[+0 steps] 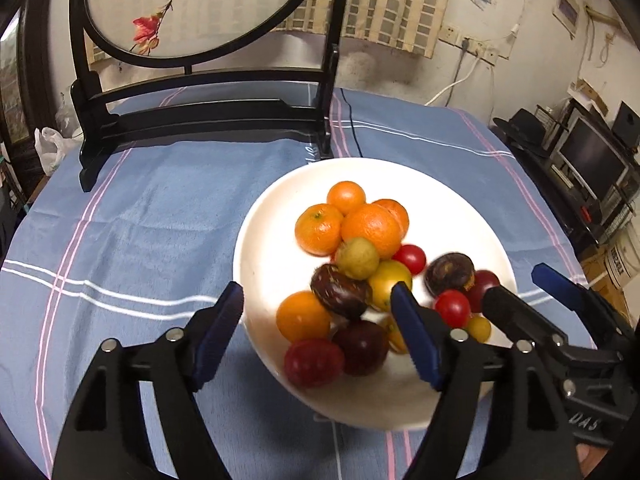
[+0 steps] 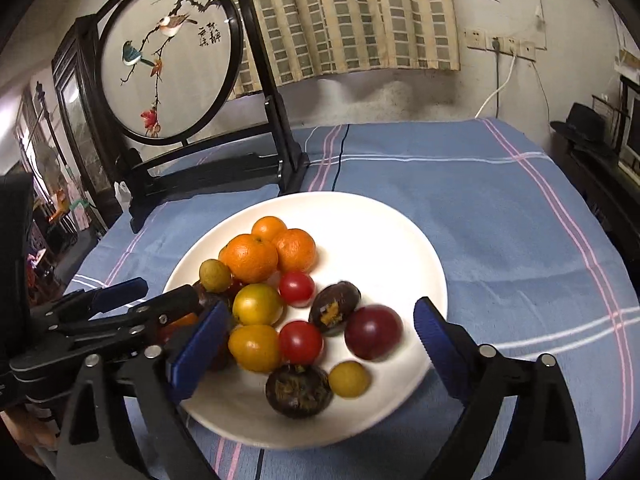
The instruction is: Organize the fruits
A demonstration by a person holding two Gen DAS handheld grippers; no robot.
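Although every fruit already sits on the white plate (image 2: 400,240), nothing looks sorted yet: a cluster of oranges (image 2: 250,258) holds the far side, while cherry tomatoes (image 2: 300,342), yellow fruits (image 2: 256,304), dark plums (image 2: 373,332) and wrinkled passion fruits (image 2: 298,391) lie mixed in the near half. Judging by that jumble, most of the sorting remains. The plate rests on a blue striped tablecloth (image 2: 500,220), in front of a round embroidered screen (image 2: 170,64). Both tools hover low over the plate's near edge with fingers spread wide, holding nothing: the left gripper (image 1: 318,332) over the red and purple fruits, the right gripper (image 2: 320,344) framing the tomatoes. One oval yellow fruit (image 2: 254,348) lies with its long axis roughly left to right, though some nearby fruits are blurred.
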